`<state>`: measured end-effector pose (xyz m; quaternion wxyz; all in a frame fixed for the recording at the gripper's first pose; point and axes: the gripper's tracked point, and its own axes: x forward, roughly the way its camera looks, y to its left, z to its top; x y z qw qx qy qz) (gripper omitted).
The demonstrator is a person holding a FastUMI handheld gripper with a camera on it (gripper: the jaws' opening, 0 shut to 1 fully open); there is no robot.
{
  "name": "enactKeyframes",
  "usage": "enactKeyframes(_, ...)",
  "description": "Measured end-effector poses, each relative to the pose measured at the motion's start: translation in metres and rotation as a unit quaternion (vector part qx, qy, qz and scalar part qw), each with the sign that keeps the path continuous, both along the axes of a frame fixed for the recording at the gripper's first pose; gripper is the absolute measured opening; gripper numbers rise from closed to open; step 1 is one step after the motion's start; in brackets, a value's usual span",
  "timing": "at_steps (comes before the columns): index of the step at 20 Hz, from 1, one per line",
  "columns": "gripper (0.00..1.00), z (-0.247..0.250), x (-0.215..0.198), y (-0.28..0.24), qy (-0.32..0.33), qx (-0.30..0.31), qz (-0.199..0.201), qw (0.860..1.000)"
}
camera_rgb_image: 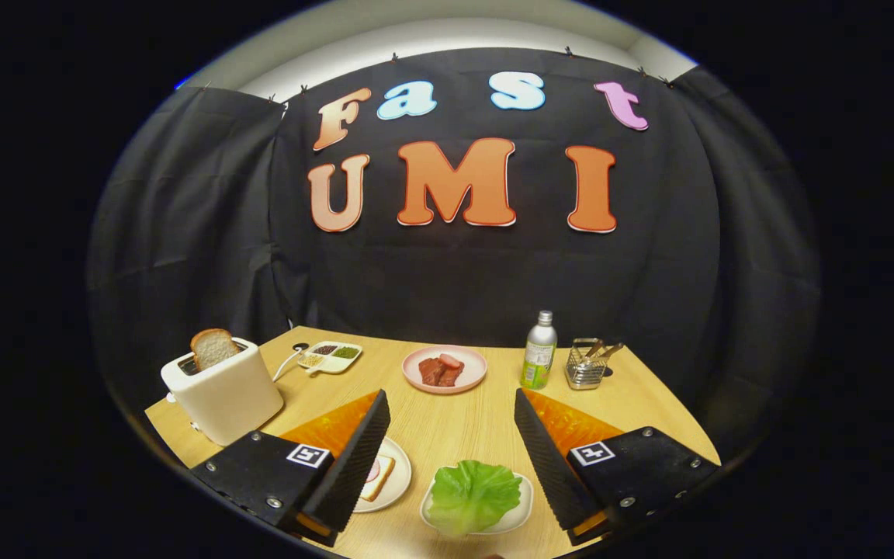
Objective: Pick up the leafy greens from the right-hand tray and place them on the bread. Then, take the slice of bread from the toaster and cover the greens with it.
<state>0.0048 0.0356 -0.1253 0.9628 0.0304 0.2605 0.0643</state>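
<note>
Gripper [451, 458] jaws wide, holding nothing. Leafy greens [472, 494] on tray [523, 505] between fingers, near bench front edge. Bread [378, 477] half hidden behind left finger. Toaster [222, 392] slice [213, 347] at left edge.

A light wood-grain tabletop [447, 427] is seen. On its far left a white toaster [222, 396] is stood, with a divided condiment dish [329, 357] just beside it toward the back. A pink plate [445, 369] is set near the middle back, and a green-labelled bottle [539, 351] and a wire utensil basket [587, 365] are placed to its right. At the near edge, a white plate [396, 475] and a white tray [521, 505] are laid side by side.
</note>
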Motion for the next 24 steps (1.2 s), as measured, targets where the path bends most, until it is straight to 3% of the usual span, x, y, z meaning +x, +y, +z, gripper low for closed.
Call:
enactKeyframes(13,0.97,-0.098,-0.018,-0.009,0.182,0.013,-0.006,0.983)
enactKeyframes(19,0.94,-0.141,-0.036,-0.013,0.275,0.023,-0.005,0.961)
enactKeyframes(24,0.91,-0.173,-0.054,-0.003,0.358,0.055,-0.001,0.932)
